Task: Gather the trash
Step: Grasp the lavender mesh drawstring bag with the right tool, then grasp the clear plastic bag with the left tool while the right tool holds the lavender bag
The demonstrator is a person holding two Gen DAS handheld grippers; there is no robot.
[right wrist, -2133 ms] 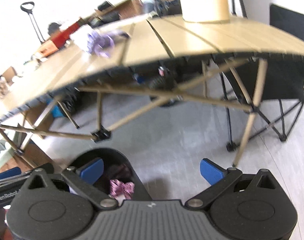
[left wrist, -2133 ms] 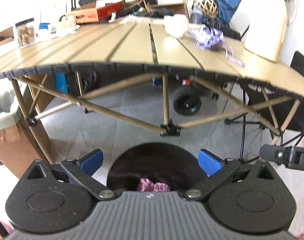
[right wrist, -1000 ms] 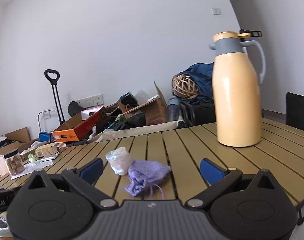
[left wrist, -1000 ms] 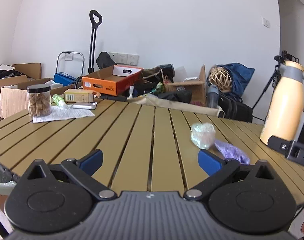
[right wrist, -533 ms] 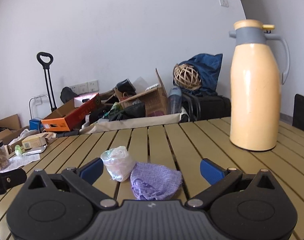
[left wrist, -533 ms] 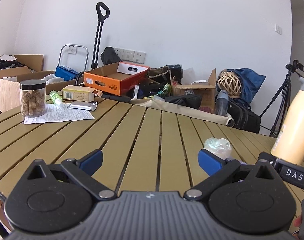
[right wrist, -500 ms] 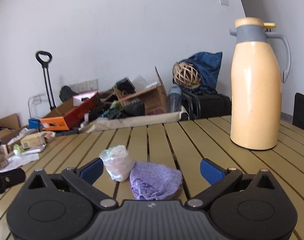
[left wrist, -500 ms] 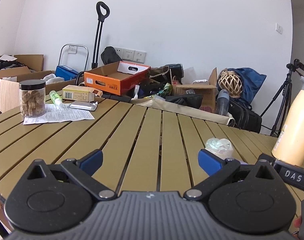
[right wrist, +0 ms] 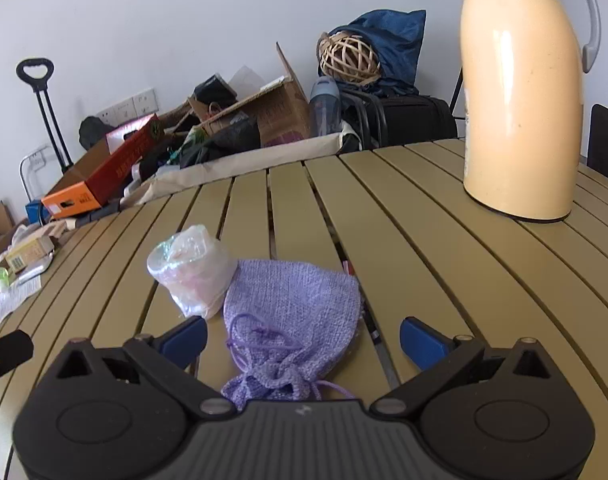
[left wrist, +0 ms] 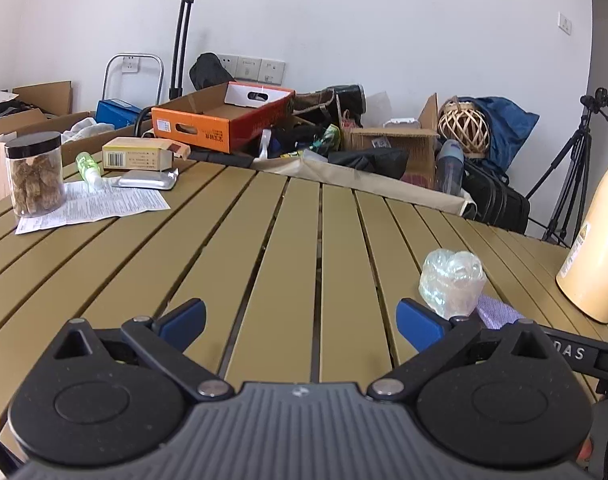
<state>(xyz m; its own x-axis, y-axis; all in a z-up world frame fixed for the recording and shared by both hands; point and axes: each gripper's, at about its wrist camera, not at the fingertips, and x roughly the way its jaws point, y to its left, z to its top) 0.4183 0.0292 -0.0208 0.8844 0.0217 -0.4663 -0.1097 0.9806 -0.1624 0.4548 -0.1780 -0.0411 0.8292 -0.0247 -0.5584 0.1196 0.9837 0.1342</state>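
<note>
A crumpled clear plastic wrapper (right wrist: 191, 270) lies on the slatted table (right wrist: 424, 248), touching a purple knitted drawstring pouch (right wrist: 291, 312). My right gripper (right wrist: 301, 340) is open, low over the table, with the pouch between its blue fingertips and the wrapper just beyond the left one. In the left wrist view the wrapper (left wrist: 452, 282) sits just past the right fingertip of my open, empty left gripper (left wrist: 299, 320), and a bit of the pouch (left wrist: 496, 316) shows behind it.
A tall cream thermos (right wrist: 520, 92) stands at the table's right. A jar of snacks (left wrist: 33, 174), a printed sheet (left wrist: 91, 204), a small box (left wrist: 137, 154) and a foil pack (left wrist: 147, 180) sit at the far left. Boxes and bags clutter the floor behind the table.
Both grippers rose from below the table to tabletop height, then moved forward. The right gripper has closed in until the pouch lies between its fingers. Both stay open.
</note>
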